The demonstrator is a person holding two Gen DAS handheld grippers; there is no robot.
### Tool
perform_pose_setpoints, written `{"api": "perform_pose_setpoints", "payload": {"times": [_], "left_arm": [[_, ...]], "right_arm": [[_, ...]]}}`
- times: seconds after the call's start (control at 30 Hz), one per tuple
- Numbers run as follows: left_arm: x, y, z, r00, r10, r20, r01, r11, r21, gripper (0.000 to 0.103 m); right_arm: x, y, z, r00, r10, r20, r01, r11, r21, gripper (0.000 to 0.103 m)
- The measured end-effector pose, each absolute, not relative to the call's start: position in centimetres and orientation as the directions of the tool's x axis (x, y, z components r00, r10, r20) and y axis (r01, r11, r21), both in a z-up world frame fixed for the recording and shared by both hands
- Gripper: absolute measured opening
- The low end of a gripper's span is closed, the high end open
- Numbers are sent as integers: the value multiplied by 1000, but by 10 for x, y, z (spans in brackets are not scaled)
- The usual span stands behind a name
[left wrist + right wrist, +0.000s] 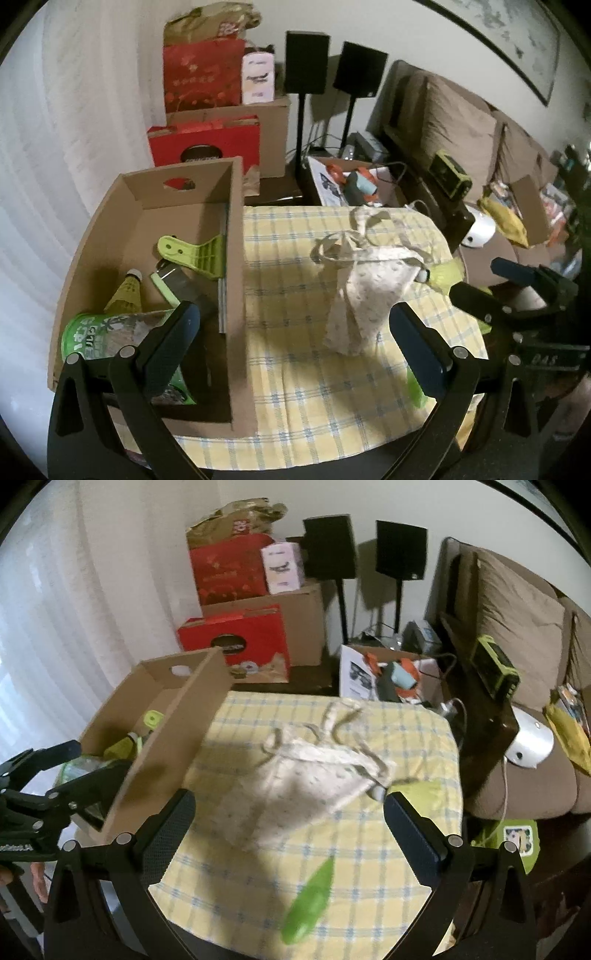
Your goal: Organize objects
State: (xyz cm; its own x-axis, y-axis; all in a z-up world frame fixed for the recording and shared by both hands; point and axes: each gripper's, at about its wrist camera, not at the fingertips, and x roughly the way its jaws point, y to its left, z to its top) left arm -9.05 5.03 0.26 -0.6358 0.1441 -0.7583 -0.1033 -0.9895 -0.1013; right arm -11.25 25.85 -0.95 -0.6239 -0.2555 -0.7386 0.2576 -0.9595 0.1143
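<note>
A white dotted drawstring bag (365,295) (314,775) lies on the yellow checked cloth (295,387). At its right end rests a yellow-green shuttlecock (447,275) (424,790). A green elongated item (310,904), blurred, lies near the cloth's front. The open cardboard box (236,258) (166,738) on the left holds a green clip (195,254), another shuttlecock (127,291) and a green printed packet (99,332). My left gripper (295,350) (85,764) is open, straddling the box's right wall. My right gripper (291,834) (491,284) is open above the cloth, just in front of the bag.
Red gift bags (203,77) and brown boxes (273,136) stack behind the table. Two black speakers on stands (306,62) stand by the wall. A small box of tools (354,181) and a brown sofa (517,635) sit to the right.
</note>
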Motion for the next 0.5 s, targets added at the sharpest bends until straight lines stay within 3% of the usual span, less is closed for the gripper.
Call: {"api": "perform_pose_setpoints", "payload": {"times": [0.5], "left_arm": [[-66,101,-38,-565,262,-782,-216,-962,-167,98]], "right_arm": [[-98,324,-47,-598,-205,-775,133,-979,157,100]]}}
